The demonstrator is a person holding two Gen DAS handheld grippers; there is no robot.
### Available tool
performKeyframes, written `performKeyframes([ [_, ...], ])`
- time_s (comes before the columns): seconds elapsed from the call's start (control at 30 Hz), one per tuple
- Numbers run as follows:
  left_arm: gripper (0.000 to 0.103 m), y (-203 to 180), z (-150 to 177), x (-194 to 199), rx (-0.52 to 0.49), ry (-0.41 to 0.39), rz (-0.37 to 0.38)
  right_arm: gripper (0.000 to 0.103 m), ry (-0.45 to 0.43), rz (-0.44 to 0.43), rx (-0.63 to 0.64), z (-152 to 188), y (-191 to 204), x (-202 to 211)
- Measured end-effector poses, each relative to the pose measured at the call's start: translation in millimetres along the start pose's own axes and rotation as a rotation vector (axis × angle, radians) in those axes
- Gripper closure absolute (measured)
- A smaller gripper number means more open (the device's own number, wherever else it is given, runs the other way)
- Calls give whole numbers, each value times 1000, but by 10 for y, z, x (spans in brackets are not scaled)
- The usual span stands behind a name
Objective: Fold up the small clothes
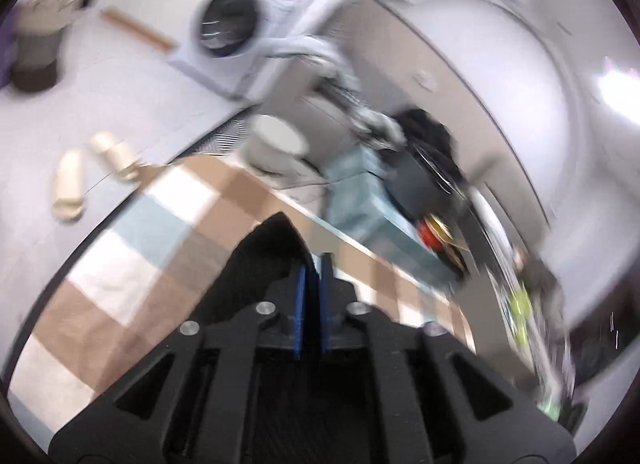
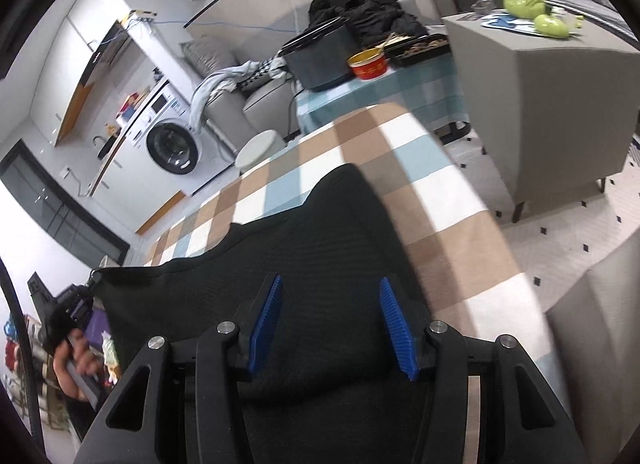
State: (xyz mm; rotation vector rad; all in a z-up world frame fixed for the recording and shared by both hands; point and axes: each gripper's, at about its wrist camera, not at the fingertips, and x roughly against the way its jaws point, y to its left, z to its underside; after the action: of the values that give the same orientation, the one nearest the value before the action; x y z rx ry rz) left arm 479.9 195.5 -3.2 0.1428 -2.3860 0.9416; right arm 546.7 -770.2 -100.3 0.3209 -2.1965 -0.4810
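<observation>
Left gripper (image 1: 314, 264), jaws nearly together, pinched an edge of the black garment (image 2: 320, 248) and held it lifted. Right gripper (image 2: 330, 292) stood released, blue pads (image 2: 394, 324) apart above the cloth. The garment lay spread across the checked tablecloth (image 2: 432, 200), reaching the table's left edge, beside the person's hand (image 2: 76, 360).

My black garment (image 2: 332, 248) is matt knit cloth with a fine ribbed weave. Checked cloth (image 2: 452, 224) under it is soft woven fabric, matt, in tan, white and pale blue. My right gripper (image 2: 330, 320) is matt black plastic with shiny metal screw heads and ridged blue rubbery pads (image 2: 394, 324). Washing machine (image 2: 172, 144), left of frame, is glossy white with a dark glass door.
</observation>
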Motion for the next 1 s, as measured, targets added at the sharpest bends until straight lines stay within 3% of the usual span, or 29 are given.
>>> performKeyframes([
  [0.03,71,75,-33,-48,32,25,-33,51,4,9,-4,-2,-27,7],
  [0.07,61,162,-42,-72,62,40,-53,51,8,16,-3,1,-49,11],
  [0.4,53,471,370,37,-81,200,-158,51,26,103,75,-211,-15,-278],
  [0.57,51,481,620,145,-166,235,-178,49,57,137,224,-388,294,-690],
  [0.67,50,481,709,228,-197,244,-180,43,122,228,333,-362,440,-1029],
  [0.73,50,468,776,295,-222,251,-178,50,150,309,435,-272,490,-1223],
  [0.77,50,458,799,329,-232,253,-179,59,116,319,486,-228,526,-1225],
  [0.8,50,459,813,354,-244,255,-182,83,112,306,509,-212,545,-1220],
  [0.83,50,461,826,366,-253,256,-187,88,106,305,526,-208,568,-1189],
  [0.87,50,463,843,377,-262,257,-192,90,86,293,526,-220,583,-1126],
  [1.0,50,487,864,403,-272,258,-195,91,-63,83,399,-375,509,-660],
])
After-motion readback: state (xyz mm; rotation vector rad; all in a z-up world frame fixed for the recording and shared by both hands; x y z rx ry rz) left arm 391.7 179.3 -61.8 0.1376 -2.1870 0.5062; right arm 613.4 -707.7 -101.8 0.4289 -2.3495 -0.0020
